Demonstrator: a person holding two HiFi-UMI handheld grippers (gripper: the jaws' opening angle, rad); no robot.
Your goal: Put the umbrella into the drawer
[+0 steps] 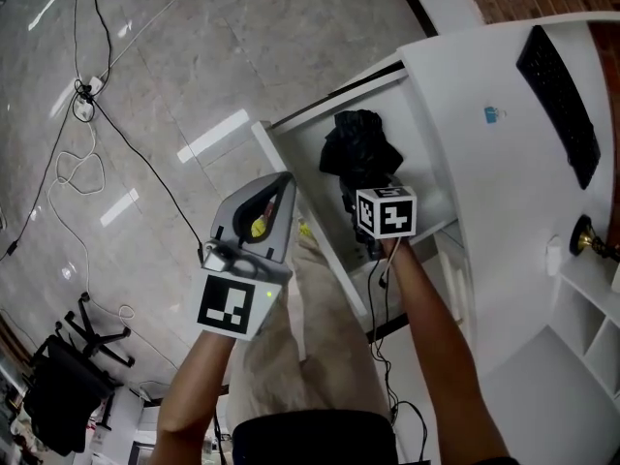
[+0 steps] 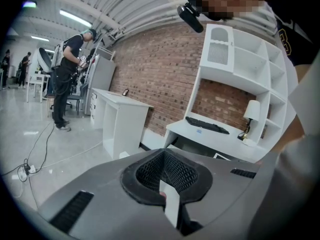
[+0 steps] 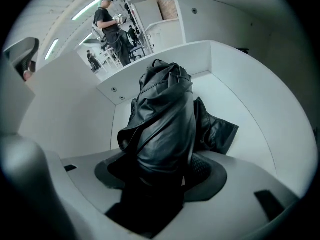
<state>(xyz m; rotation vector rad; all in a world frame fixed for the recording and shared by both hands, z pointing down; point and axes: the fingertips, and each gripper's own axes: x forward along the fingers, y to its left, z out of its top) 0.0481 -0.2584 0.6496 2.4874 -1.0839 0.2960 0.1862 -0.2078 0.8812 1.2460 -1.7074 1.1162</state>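
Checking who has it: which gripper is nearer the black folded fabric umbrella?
Right. The right gripper has its fingers shut on the black folded fabric umbrella, in the open white drawer. The left gripper hangs apart, to the drawer's left, fingers together and empty.

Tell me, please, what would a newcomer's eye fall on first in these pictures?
The crumpled black umbrella stands out first: it is clamped in the right tongs and points down into the open white drawer. To the left of the drawer, the left tongs hover shut and empty over the glossy grey floor.
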